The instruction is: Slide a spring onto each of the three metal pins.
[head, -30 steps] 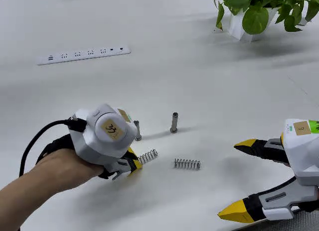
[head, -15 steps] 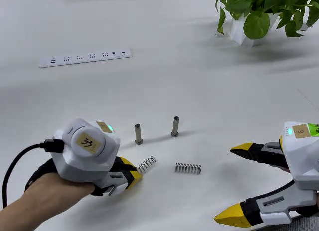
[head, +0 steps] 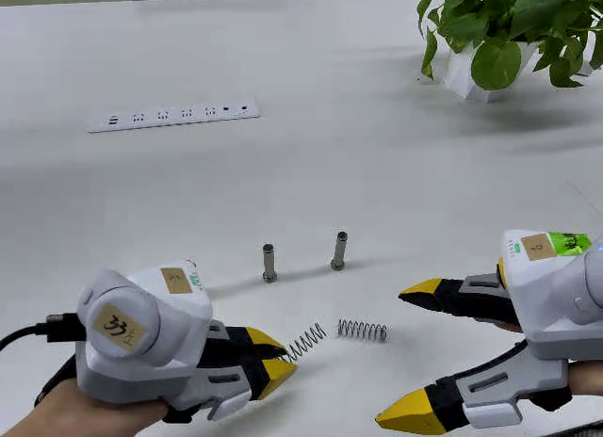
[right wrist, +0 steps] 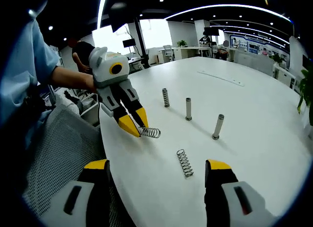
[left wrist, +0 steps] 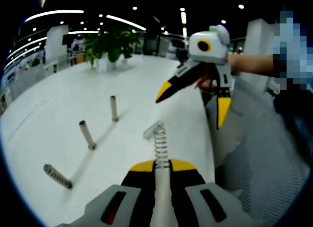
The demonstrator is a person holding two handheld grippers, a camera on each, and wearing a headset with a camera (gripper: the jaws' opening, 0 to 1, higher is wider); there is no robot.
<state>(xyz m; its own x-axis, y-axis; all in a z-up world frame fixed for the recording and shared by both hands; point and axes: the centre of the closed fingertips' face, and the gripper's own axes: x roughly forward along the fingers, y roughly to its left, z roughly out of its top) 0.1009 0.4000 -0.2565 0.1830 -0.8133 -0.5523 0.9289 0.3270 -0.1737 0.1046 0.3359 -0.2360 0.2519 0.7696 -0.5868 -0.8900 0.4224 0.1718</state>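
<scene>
White table (head: 377, 154): left gripper (head: 275, 357) low, tilted twd centre, jaws pinched on spring (head: 306, 341); right gripper (head: 396, 355) level, jaws wide apart, aimed at loose spring (head: 363, 331) lying near bare pin (head: 339, 250).

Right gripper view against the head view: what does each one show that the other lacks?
Right gripper view adds a spring standing upright, apparently already mounted, and a blue sleeve. Head view adds the plant's white pot. Shared: two bare pins, the loose spring, the left gripper shut on the carried spring, the right gripper open.
</scene>
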